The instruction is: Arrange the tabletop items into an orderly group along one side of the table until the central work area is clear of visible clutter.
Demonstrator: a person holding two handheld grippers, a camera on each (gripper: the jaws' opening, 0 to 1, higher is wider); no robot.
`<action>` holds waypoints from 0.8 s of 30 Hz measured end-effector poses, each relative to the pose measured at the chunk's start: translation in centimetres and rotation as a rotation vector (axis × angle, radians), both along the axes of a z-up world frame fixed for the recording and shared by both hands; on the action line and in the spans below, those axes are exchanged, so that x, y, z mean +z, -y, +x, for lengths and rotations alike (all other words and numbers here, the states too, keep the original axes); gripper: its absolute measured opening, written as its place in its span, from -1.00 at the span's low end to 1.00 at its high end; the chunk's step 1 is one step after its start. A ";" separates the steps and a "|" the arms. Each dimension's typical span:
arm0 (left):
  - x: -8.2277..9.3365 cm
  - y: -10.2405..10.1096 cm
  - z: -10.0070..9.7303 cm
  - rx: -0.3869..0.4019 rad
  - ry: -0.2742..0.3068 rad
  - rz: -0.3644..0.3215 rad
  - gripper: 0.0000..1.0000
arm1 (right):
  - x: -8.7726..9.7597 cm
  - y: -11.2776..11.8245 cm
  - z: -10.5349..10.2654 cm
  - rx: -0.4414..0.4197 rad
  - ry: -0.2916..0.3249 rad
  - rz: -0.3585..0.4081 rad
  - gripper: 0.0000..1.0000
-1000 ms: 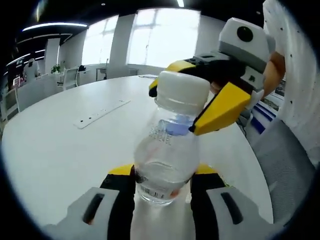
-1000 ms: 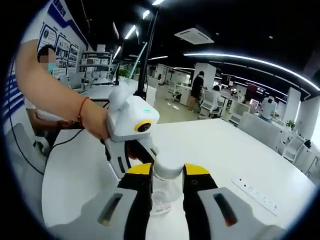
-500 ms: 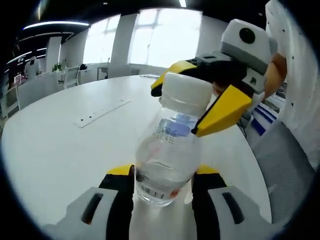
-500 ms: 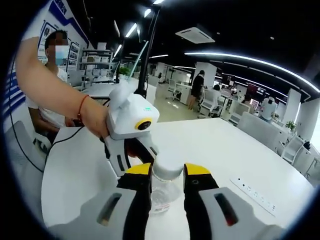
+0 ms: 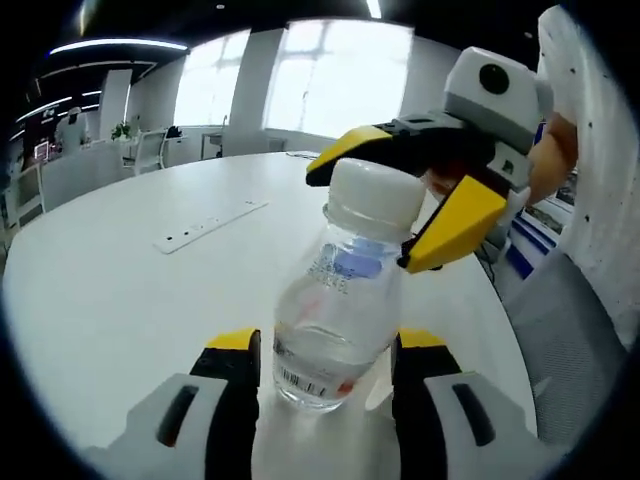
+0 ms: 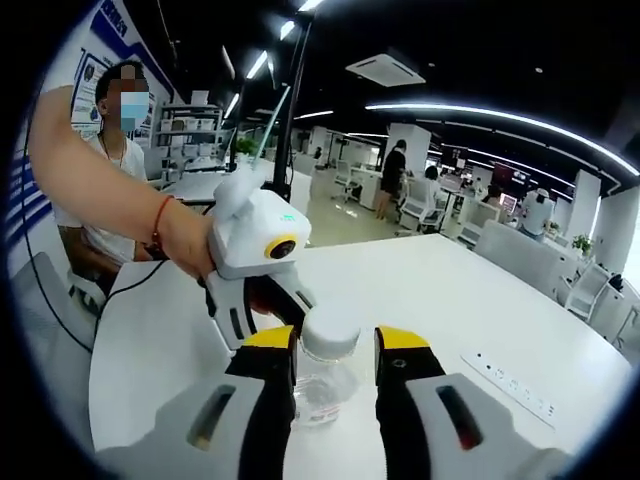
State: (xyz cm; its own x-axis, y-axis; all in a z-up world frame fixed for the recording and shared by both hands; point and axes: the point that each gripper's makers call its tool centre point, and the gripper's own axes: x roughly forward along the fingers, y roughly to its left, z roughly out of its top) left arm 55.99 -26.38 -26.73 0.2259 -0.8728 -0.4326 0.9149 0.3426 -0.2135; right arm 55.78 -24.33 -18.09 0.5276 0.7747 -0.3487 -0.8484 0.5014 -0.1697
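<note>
A clear plastic bottle point(image 5: 335, 310) with a white cap point(image 5: 375, 195) stands on the white round table point(image 5: 100, 300), leaning right in the left gripper view. My left gripper point(image 5: 328, 342) straddles its lower body, open, with a thin gap on each side. My right gripper point(image 5: 360, 220) reaches in from the right with its yellow jaws either side of the cap. In the right gripper view the cap point(image 6: 330, 335) sits between the jaws of my right gripper point(image 6: 335, 340), which is open with a gap on the right. Just behind the bottle point(image 6: 320, 385) is the left gripper point(image 6: 268, 310).
A white power strip point(image 5: 205, 225) lies on the table to the left, also seen as the power strip point(image 6: 510, 385) at the right edge. A grey chair point(image 5: 570, 350) stands by the table's right side. A seated person point(image 6: 100, 230) and a dark cable point(image 6: 150, 275) are at the far left.
Both grippers' jaws have spread slightly, so gaps now show beside the bottle's body and cap. The bottle leans a little more to the right in the left gripper view.
</note>
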 end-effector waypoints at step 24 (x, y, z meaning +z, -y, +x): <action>3.1 -2.6 -1.6 0.160 -0.036 -0.038 0.37 | 1.0 4.4 -0.6 -0.016 -0.104 0.054 -0.01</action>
State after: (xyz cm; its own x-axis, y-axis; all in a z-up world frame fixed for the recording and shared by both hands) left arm 54.41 -23.73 -23.61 0.3480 -0.8429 -0.4105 0.8411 0.4741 -0.2605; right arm 55.19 -28.74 -17.13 0.5031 0.7855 -0.3604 -0.8518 0.5210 -0.0536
